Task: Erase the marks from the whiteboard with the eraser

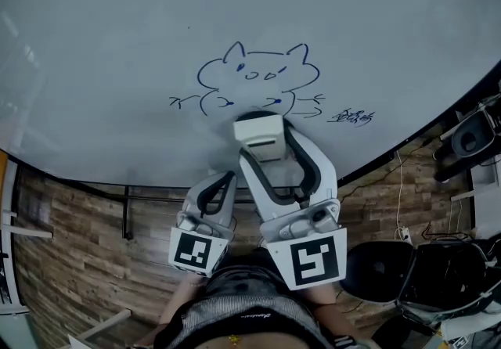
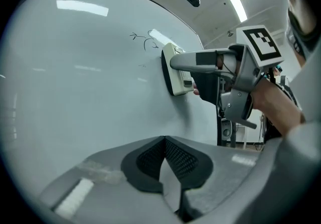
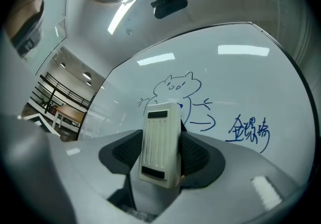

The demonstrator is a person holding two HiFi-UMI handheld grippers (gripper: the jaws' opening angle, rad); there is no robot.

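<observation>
Head view: pressing the eraser (image 1: 258,134) to the whiteboard (image 1: 117,42) at the lower edge of a blue cat drawing (image 1: 258,73), pinched in the right gripper (image 1: 262,144); left gripper (image 1: 226,180) nearer, just left. Left gripper view: pressed together on nothing, facing the board. Right gripper view: clamping the eraser upright, blue writing (image 3: 249,130) at right.

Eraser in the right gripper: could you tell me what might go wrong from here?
1. The eraser is pinched by its sides only; pressing on the whiteboard may twist it in the right gripper.
2. Wiping just the cat could miss the writing beside it.
</observation>
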